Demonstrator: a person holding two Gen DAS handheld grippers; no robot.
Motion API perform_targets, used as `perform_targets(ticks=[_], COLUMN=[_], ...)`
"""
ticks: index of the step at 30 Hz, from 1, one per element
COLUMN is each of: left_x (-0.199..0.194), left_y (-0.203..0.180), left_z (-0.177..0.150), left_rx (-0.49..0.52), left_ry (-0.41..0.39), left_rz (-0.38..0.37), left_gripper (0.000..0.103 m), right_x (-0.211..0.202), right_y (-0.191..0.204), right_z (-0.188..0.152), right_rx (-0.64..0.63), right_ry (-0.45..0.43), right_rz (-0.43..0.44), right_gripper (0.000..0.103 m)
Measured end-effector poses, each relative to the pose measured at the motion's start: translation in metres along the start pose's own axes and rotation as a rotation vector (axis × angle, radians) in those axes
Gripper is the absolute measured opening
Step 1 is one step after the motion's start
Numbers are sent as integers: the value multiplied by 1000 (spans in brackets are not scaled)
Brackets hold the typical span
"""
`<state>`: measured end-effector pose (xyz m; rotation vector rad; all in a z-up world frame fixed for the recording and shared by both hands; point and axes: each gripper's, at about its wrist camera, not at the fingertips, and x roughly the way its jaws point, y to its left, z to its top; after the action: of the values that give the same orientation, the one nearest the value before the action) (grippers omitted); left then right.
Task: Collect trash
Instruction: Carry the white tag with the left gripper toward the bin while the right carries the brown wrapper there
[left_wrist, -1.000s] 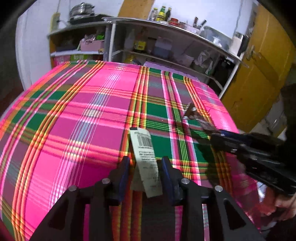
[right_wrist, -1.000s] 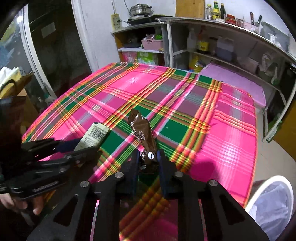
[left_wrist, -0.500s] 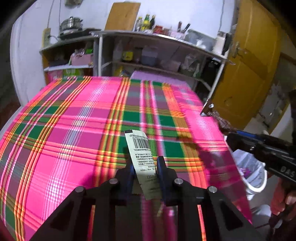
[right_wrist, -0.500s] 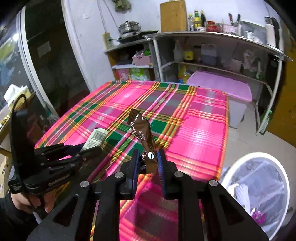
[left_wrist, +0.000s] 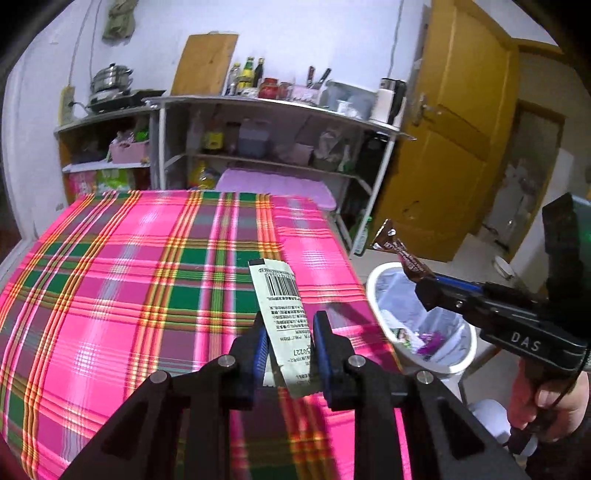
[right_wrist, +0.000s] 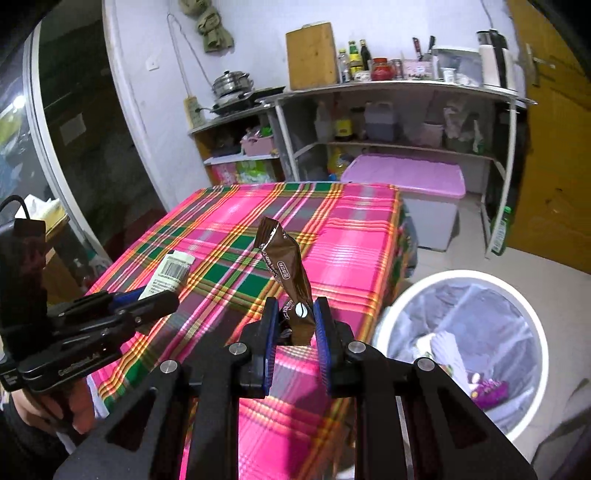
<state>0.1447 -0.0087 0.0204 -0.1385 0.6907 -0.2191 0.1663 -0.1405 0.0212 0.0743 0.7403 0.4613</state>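
While both grippers hung above the plaid table (left_wrist: 122, 295), each one held a piece of trash. The left gripper (left_wrist: 290, 345) had its jaws pinched on a pale wrapper (left_wrist: 282, 295) with a barcode, which stood up between the blue pads. The right gripper (right_wrist: 293, 326) had its jaws clamped on a brown wrapper (right_wrist: 286, 266), tilted a little to the left and showing a white coffee-bean mark near the pads.

Beside the table's right edge, on the floor, stood a white bin (right_wrist: 532, 314) lined with a clear bag. Inside it lay some crumpled white paper (right_wrist: 445, 347) and a purple scrap (right_wrist: 487, 389); other bits in there were too blurred to tell. In the left wrist view the brown wrapper was over the bin's rim, while the pale wrapper was over the cloth, near the table's edge.

Against the far wall a shelf unit (right_wrist: 388, 88) carried bottles, jars and a kettle, with a lilac-lidded box (right_wrist: 406, 173) under it. A pot (right_wrist: 231, 83) sat on a lower stand to the left.
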Motion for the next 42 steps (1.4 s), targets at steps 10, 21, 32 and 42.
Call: perform_targets(ticks=[10, 21, 32, 42], left_x=[-8, -3, 14, 39], left_y=[-42, -67, -89, -112], left_z=[0, 0, 2, 4], left_rx=[58, 98, 127, 158], left_ry=[-8, -1, 22, 54], left_rz=[-55, -99, -136, -171], left_gripper=[24, 24, 24, 24], right_x=[-31, -51, -64, -69], right_y=[-17, -39, -62, -91], right_z=[-9, -17, -24, -36], right_rx=[41, 85, 125, 186], right_ry=[-41, -62, -73, -62], right_rz=[-32, -72, -114, -147], right_gripper=[20, 20, 20, 20])
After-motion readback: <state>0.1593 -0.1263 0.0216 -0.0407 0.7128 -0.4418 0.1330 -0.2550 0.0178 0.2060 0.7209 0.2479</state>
